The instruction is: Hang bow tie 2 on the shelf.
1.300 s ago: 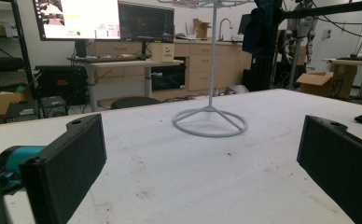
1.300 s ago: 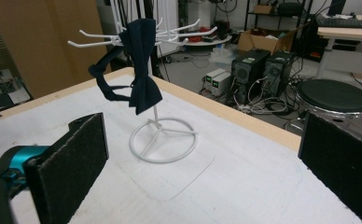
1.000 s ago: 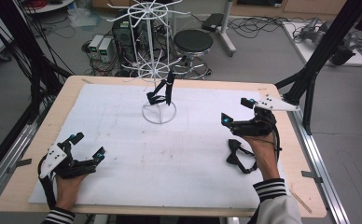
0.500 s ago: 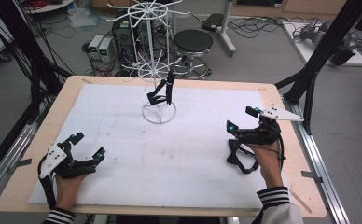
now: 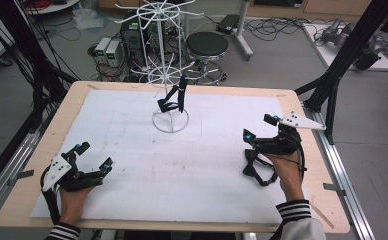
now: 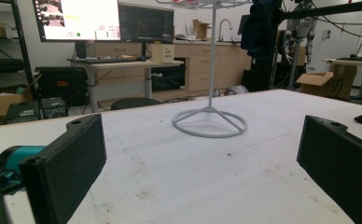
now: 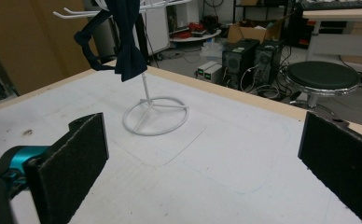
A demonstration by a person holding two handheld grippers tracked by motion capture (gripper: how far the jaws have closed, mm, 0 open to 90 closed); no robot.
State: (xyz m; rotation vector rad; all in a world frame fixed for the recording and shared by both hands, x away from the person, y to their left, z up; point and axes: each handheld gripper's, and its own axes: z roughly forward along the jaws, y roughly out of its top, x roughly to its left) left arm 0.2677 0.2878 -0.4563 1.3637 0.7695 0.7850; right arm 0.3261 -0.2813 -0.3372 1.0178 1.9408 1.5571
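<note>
A white wire rack (image 5: 170, 121) stands on its ring base at the back middle of the table, with a dark bow tie (image 5: 174, 97) hanging from one of its arms. My left gripper (image 5: 95, 155) rests low at the front left, open and holding nothing. In the left gripper view (image 6: 202, 158) the rack's base (image 6: 210, 123) lies ahead between the jaws. My right gripper (image 5: 258, 127) hovers at the right, open and empty, pointing toward the rack. The right gripper view (image 7: 202, 158) shows the ring base (image 7: 156, 114) and the bow tie (image 7: 128, 51) ahead to the left.
A white sheet (image 5: 197, 165) covers the wooden table (image 5: 22, 200). A black looped strap or cable (image 5: 256, 169) lies under the right hand. Black frame posts (image 5: 332, 85) rise at the table's right, and a stool (image 5: 207, 45) and computers stand behind it.
The right gripper has drifted a little to the right and down toward the table. The left gripper and the bow tie on the rack have not moved.
</note>
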